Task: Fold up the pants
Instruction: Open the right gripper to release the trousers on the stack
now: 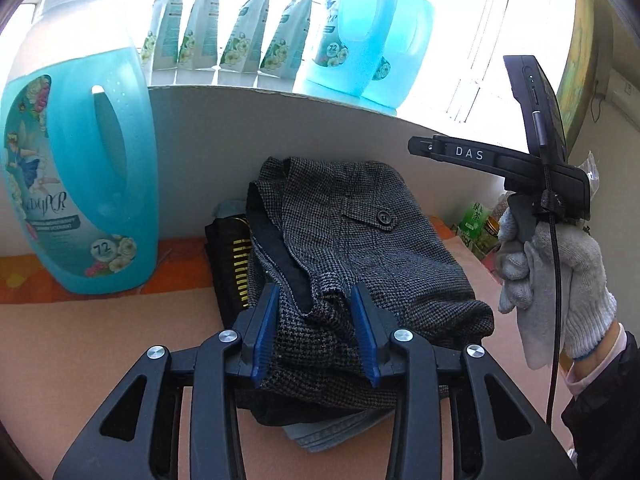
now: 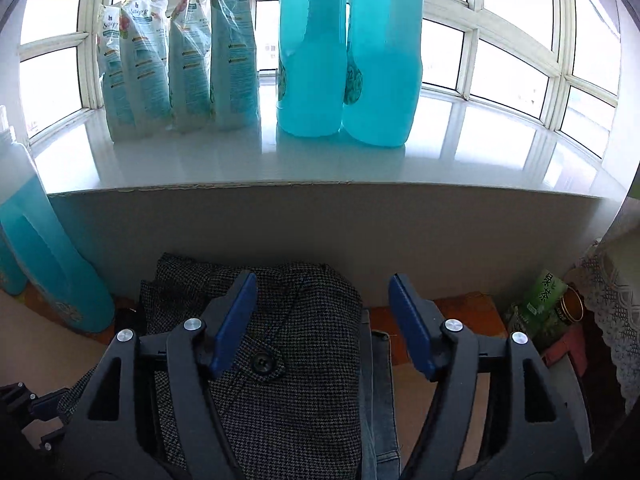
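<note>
Pants (image 1: 360,248): grey houndstooth wool, coarse weave, already folded into a thick rectangular bundle. Lies on top of a stack; beneath it a dark garment with gold stripes (image 1: 240,268) and blue denim (image 1: 332,432), edges showing. Flap pocket with dark round button (image 1: 385,217) faces up. Black waistband lining (image 1: 280,248) exposed along one edge, running away from the fingers.

Left gripper (image 1: 318,332): blue ribbed pads, black linkage. Jaws partly drawn in, with a raised ridge of the near pants edge between the pads; cloth bunches there, so judged to be pinching it, though firm contact on both pads is not certain.

Right gripper (image 2: 324,320): jaws spread wide, holding nothing. Hovers above the far right part of the bundle; left pad over the pocket area, right pad beyond the pants' right edge, over denim and table. In the left view it shows raised, well apart from the cloth, held by a white knit glove (image 1: 552,264).

Key relation: the bundle's long axis runs forward from the left fingers toward the wall; left hand is nearer and on the cloth. Judged: fold essentially done; what remains is release or squaring of the near edge.

Surroundings: salmon-pink table (image 1: 100,344); blue detergent jug (image 1: 76,176), translucent plastic, left of the fingers; sill (image 2: 320,168) with pouches (image 2: 180,60) and two more jugs (image 2: 348,52).
</note>
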Motion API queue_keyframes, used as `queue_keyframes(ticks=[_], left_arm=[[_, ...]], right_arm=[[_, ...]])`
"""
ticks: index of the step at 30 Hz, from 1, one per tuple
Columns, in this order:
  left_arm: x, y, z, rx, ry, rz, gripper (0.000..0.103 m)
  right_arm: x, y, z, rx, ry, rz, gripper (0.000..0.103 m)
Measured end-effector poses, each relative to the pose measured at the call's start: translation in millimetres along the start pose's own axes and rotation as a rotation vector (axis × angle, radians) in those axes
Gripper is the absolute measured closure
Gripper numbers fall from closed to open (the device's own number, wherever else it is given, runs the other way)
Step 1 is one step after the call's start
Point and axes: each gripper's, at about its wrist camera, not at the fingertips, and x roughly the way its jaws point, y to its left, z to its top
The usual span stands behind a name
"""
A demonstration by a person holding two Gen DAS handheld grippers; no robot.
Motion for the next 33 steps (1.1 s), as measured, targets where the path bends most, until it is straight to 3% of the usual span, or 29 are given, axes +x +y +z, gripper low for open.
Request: queue_keyframes(ticks=[2, 13, 19, 33], left_arm=[[-7.7, -1.1, 1.0, 0.005, -0.011, 0.012, 0.059], [-49.1, -16.9, -9.1, 0.043, -0.023, 0.035, 0.059], [-76.6, -29.4, -17.9, 0.067, -0.041, 0.044, 0.053], [-150.0, -47.0, -60.6, 0.142, -0.086, 0.065, 0.041]], right_arm=[[-7.1, -3.4, -1.0, 0.007, -0.003, -0.006, 0.031], [-57.6, -7.3, -26.5, 0.031, -0.014, -0.01, 0.031], [-95.3, -0.4, -46.3, 0.021, -0.013, 0.0, 0.031], [-203.2, 36.4, -126.9, -0.042, -0.055, -0.022, 0.03]])
